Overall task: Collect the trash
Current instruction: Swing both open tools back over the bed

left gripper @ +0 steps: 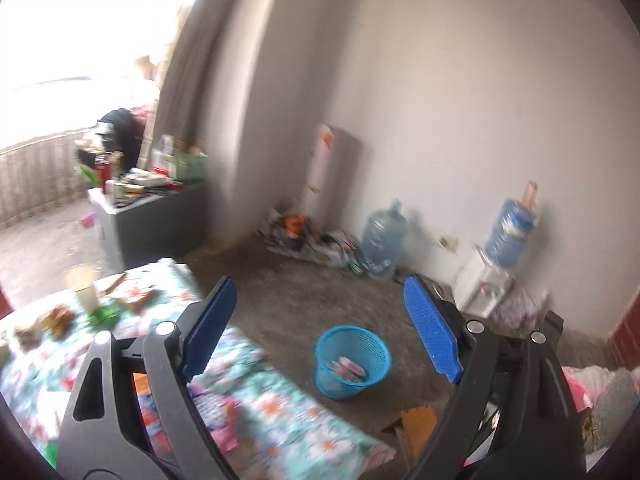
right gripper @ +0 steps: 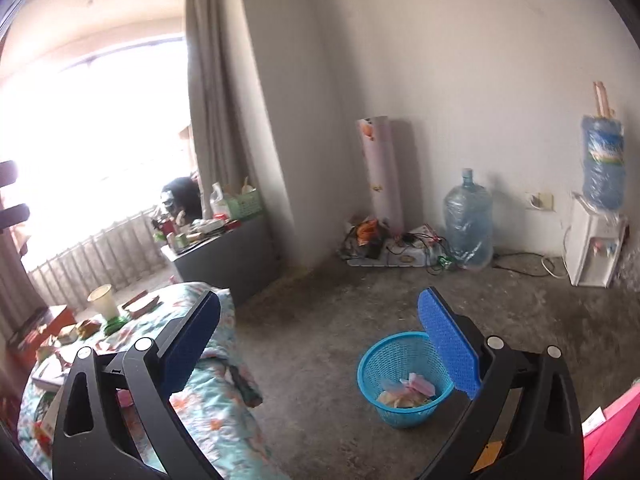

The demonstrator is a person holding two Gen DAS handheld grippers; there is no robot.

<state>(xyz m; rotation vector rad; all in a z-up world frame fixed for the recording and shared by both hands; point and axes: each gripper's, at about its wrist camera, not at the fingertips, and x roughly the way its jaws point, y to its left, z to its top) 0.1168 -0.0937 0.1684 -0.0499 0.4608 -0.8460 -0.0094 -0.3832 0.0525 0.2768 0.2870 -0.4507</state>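
Both grippers empty, left fingers point(left gripper: 224, 300) wide, right fingers point(right gripper: 448, 340) wide

Both wrist views raised, facing corner, sharing blue basket point(left gripper: 352, 360) point(right gripper: 404, 380)

One basket point(right gripper: 404, 384), two water jugs point(right gripper: 468, 228) point(right gripper: 603, 164), one cup point(right gripper: 102, 300).
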